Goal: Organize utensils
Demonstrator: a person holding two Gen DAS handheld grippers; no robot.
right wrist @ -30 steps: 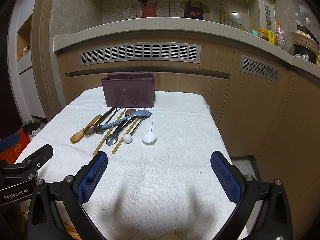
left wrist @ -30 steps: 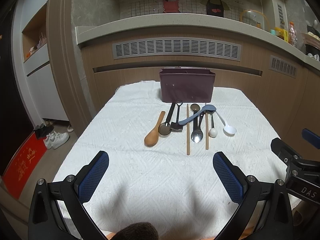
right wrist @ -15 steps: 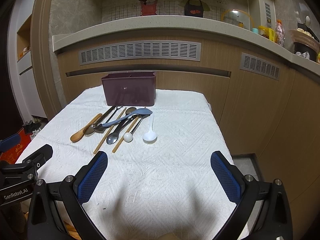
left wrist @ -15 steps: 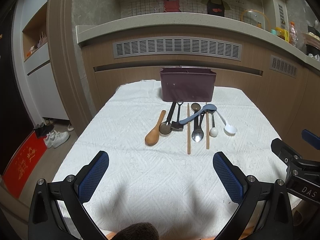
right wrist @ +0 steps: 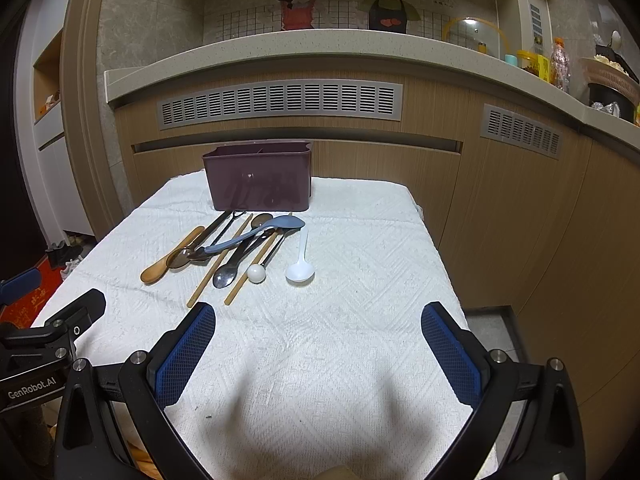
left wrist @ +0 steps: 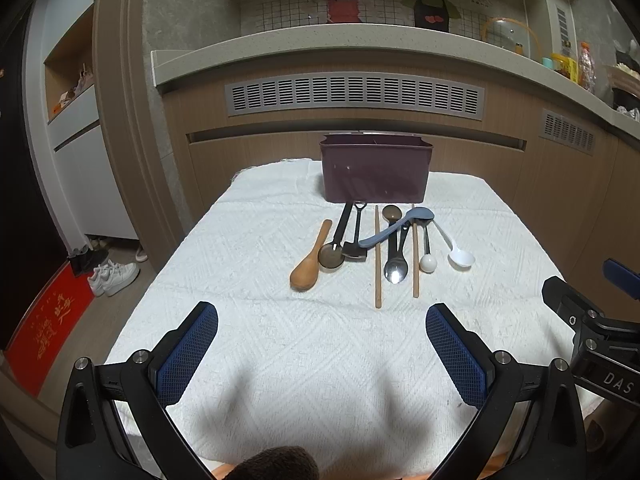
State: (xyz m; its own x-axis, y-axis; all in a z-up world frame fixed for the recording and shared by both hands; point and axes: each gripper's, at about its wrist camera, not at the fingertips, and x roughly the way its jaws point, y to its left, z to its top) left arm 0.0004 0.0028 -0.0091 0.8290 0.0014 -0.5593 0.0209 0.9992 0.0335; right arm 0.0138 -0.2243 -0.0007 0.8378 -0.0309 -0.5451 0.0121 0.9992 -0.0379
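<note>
A dark purple utensil holder (left wrist: 375, 168) stands at the far end of a table covered with a white cloth (left wrist: 320, 344); it also shows in the right wrist view (right wrist: 258, 178). In front of it lie several utensils: a wooden spoon (left wrist: 310, 262), dark spoons, a metal spoon (left wrist: 396, 266), a blue spoon (left wrist: 396, 228), two wooden chopsticks (left wrist: 377, 256) and a white spoon (right wrist: 300, 266). My left gripper (left wrist: 322, 350) is open and empty above the near cloth. My right gripper (right wrist: 318, 350) is open and empty, near of the utensils.
A wooden counter front with vent grilles (left wrist: 354, 94) rises behind the table. Bottles and pots stand on the counter top (right wrist: 560, 64) at the right. Shoes (left wrist: 114, 276) and a red mat (left wrist: 48, 320) lie on the floor at the left.
Both grippers have drifted slightly; the utensils and holder have not moved.
</note>
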